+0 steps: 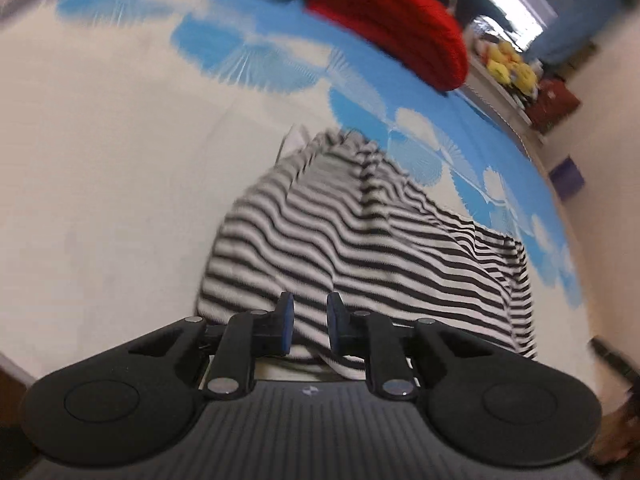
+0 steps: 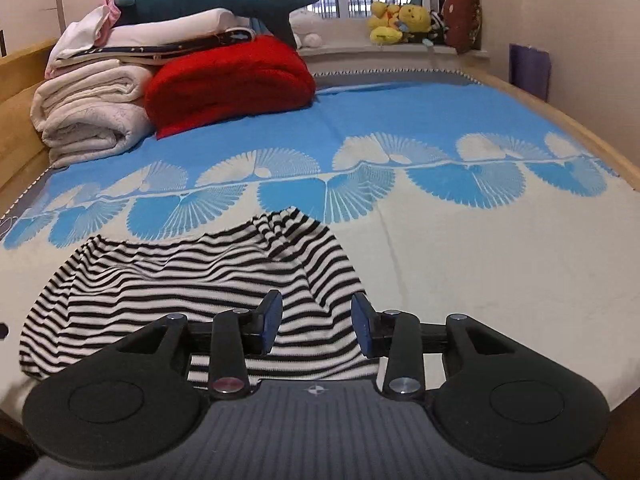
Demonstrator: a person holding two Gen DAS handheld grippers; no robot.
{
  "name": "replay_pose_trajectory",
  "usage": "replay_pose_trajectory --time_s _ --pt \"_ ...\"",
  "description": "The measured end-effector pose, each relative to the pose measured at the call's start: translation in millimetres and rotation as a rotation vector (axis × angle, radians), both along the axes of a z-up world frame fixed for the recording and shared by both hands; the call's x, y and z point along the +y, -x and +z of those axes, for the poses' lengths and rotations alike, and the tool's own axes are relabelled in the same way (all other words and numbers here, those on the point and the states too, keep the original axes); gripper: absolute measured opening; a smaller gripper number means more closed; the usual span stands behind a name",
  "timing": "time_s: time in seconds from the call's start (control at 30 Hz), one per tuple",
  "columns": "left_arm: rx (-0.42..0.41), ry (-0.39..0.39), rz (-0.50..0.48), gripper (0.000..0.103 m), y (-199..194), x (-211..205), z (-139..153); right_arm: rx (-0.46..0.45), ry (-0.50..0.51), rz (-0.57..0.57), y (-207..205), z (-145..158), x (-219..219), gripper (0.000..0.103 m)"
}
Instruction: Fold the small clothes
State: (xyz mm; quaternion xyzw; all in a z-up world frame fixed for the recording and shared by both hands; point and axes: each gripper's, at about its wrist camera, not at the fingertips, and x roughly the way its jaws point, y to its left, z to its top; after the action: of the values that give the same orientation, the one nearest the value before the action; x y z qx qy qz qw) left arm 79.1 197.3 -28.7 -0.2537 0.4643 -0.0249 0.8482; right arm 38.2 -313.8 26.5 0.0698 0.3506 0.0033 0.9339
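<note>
A small black-and-white striped garment [image 2: 192, 280] lies rumpled on the bed cover [image 2: 480, 260]. In the left wrist view the same garment [image 1: 360, 240] rises in a fold from the fingers toward the middle of the bed. My left gripper [image 1: 310, 324] has its blue pads close together with striped cloth between them. My right gripper [image 2: 316, 326] is open, its pads apart over the garment's near right edge, holding nothing.
The bed cover is cream near me and blue with white fan shapes farther off. A red blanket [image 2: 232, 80] and stacked white bedding [image 2: 92, 120] sit at the far left. Plush toys [image 2: 400, 20] line the windowsill. A wooden bed rim [image 2: 580, 132] runs along the right.
</note>
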Motion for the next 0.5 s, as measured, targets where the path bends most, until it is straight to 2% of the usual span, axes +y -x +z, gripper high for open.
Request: replay_pose_trajectory --time_s 0.1,0.17,0.23,0.27,0.4,0.5 --pt "0.095 0.086 0.012 0.025 -5 7 -20 0.016 0.058 0.01 -6 -10 5 0.04" --pt "0.154 0.113 0.018 0.027 -8 6 -33 0.043 0.067 0.018 -9 -16 7 0.04" --pt "0.185 0.114 0.037 0.035 -7 6 -43 0.045 0.07 0.026 -11 -18 9 0.04" --pt "0.207 0.116 0.054 0.043 -7 7 -47 0.038 0.069 0.027 -11 -17 10 0.04" --pt "0.226 0.123 0.163 0.049 -11 19 -60 0.035 0.047 0.021 -11 -15 9 0.04" --pt "0.225 0.19 0.247 0.049 -13 33 -66 0.038 0.048 0.017 -12 -16 8 0.04"
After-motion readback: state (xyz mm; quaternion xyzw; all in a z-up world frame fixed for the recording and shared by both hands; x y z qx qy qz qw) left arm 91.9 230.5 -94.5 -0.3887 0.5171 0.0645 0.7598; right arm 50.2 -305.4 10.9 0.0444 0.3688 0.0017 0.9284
